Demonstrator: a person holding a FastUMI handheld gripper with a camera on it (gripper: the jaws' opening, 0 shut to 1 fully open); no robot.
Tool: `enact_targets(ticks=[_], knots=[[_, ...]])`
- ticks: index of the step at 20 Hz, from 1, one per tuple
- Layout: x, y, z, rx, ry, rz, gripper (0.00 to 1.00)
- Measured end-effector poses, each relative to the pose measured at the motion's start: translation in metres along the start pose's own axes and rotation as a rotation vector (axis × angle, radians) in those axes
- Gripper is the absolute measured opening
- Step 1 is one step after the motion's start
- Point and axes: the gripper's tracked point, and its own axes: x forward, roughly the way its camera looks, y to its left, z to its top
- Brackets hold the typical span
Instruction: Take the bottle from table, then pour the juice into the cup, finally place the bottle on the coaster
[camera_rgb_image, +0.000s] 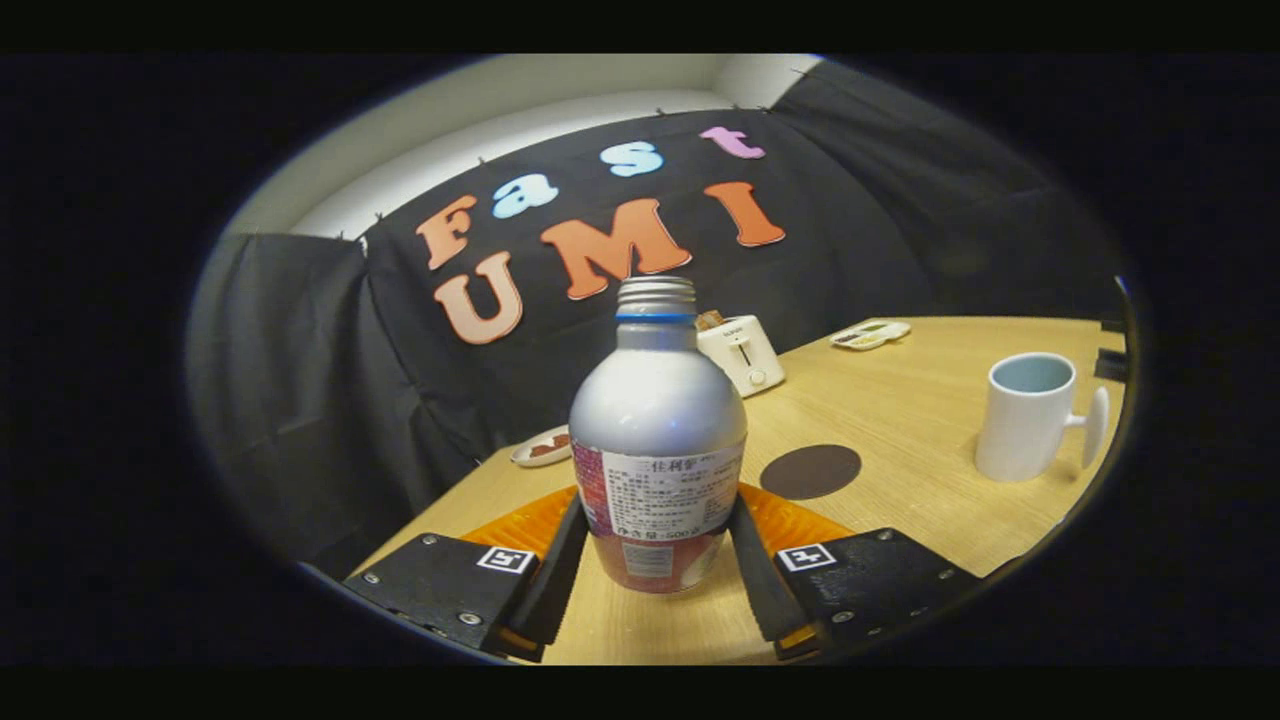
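Observation:
A silver metal bottle (657, 420) with a threaded neck, a blue ring and a white and red label stands upright between my fingers. My gripper (658, 515) is shut on its lower body, one finger pressing each side of the label. Whether its base rests on the wooden table (900, 400) or hangs just above it, I cannot tell. A round dark brown coaster (810, 471) lies just beyond the right finger. Farther right stands a white cup (1030, 415), its handle turned to the right and its inside pale blue.
An orange mat (520, 522) lies behind the bottle's base. A white toaster (742, 352) stands at the back of the table, a small plate (543, 447) with food to its left, and a flat white tray (870, 335) to its right. Black cloth walls the booth.

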Motion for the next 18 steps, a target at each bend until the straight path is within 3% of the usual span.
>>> enact_targets(ticks=[10, 18], knots=[[0.011, -0.021, 0.021, 0.504, -0.063, 0.032, 0.73], [0.006, -0.052, 0.041, 0.785, -0.137, 0.008, 0.73]])
